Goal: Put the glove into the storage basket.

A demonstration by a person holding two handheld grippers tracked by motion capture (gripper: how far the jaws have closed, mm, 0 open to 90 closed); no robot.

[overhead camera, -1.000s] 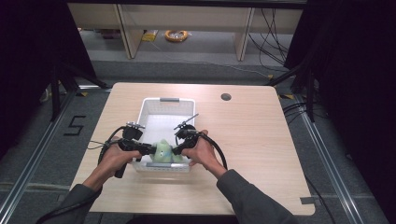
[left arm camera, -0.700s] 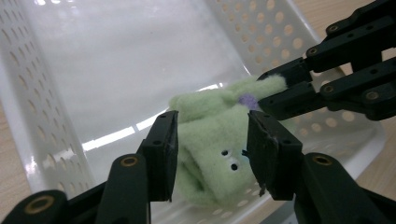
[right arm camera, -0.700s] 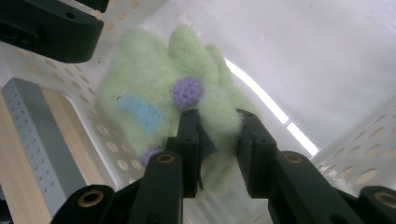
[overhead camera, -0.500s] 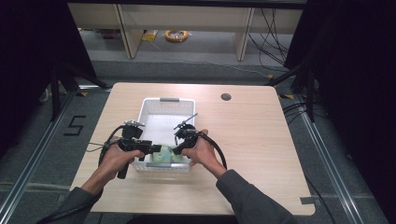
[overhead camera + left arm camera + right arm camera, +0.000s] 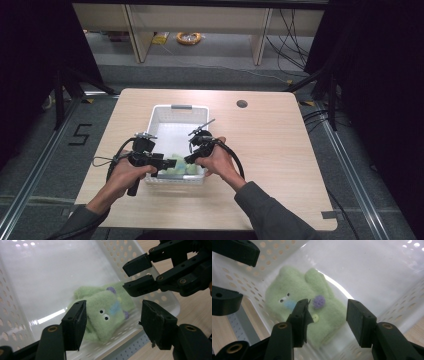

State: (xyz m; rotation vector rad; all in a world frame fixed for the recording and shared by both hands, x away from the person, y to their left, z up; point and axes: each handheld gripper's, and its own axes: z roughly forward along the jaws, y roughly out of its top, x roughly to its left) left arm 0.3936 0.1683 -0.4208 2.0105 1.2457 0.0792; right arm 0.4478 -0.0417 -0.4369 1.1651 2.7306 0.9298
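Lying on its back at the near end of the white basket (image 5: 176, 107), the green plush toy (image 5: 105, 312) rests on the basket floor, its small eyes, blue patch and purple knobs turned up, with one side close to the perforated near wall. In the high view the toy (image 5: 178, 169) shows as a pale green patch between the two grippers.

Neither gripper has hold of it. The left gripper (image 5: 113, 323) has just been opening its jaws, and they now stand spread with the toy seen in the gap but clear of both pads. The right gripper (image 5: 328, 320) has likewise just been opening; its jaws are apart above the toy's belly, with no pad pressing on the fleece. Each hand, left (image 5: 125, 172) and right (image 5: 217, 161), hovers at the basket's near rim.

Judging by this, the placing looks done: the toy is inside the basket and let go. What seems left is only to draw both grippers up and away from the rim without brushing the toy or nudging the basket.

The basket sits near the middle of a light wooden desk (image 5: 280, 150), which has a round cable hole (image 5: 242, 104) toward its far right. Beyond it are a grey floor, shelf legs, loose cables and a yellow coil (image 5: 189, 37).
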